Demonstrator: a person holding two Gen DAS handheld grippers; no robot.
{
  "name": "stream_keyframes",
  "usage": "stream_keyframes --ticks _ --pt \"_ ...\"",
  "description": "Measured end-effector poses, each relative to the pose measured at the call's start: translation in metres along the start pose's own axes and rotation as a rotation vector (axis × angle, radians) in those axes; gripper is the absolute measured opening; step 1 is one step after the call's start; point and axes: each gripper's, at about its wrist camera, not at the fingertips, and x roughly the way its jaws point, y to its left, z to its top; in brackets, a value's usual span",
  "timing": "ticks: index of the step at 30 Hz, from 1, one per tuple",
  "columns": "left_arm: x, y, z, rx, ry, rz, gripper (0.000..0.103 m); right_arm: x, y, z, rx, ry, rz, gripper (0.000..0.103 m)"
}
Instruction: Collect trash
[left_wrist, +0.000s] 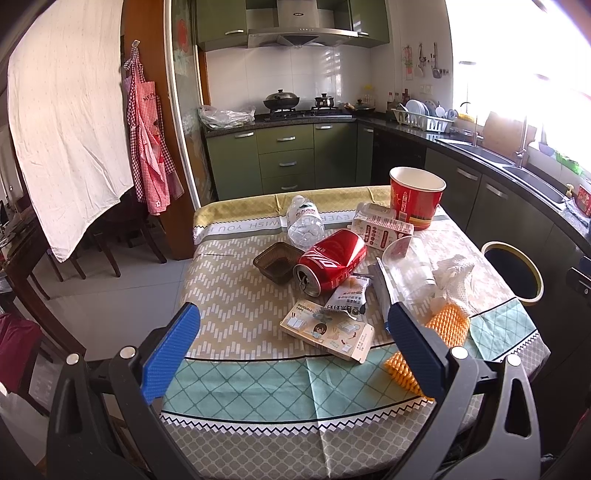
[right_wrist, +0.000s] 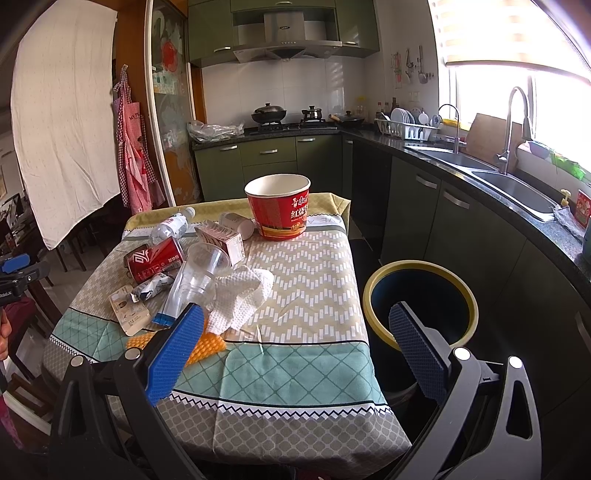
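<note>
Trash covers the left half of the table with the patterned green, yellow and grey cloth (right_wrist: 295, 369): a dented red soda can (left_wrist: 330, 262) on its side, a clear crushed plastic bottle (left_wrist: 304, 221), a flat printed tape box (left_wrist: 327, 332), a clear plastic cup (right_wrist: 207, 266), a crumpled white paper towel (right_wrist: 240, 295) and a tall red paper noodle bucket (right_wrist: 279, 206). Just beside the table's right edge stands a dark round bin with a yellow rim (right_wrist: 421, 306), probably set there for short drops. The left gripper (left_wrist: 293, 341) and right gripper (right_wrist: 295, 345) both hover near the table's front edge, jaws spread wide and empty, so collecting looks barely begun.
</note>
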Motion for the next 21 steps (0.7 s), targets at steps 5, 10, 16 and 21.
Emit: stream_keyframes --ticks 5,10,16,21 --pt "-0.0001 0.0000 -0.0005 0.002 0.000 0.002 0.097 0.0002 -0.0005 -0.0007 0.000 -0.007 0.001 0.099" --pt "0.0009 0.0007 -0.0020 0.002 0.001 0.002 0.097 0.0003 -0.0002 -0.0006 0.000 -0.007 0.001 0.099" --pt "0.0011 0.0004 -0.0017 0.003 0.003 0.002 0.097 0.0018 -0.0007 -0.0020 0.001 -0.005 0.002 0.099" --pt "0.0030 0.0015 -0.0035 0.012 0.008 0.003 0.097 0.0058 -0.0011 -0.0042 0.003 0.005 0.003 0.099"
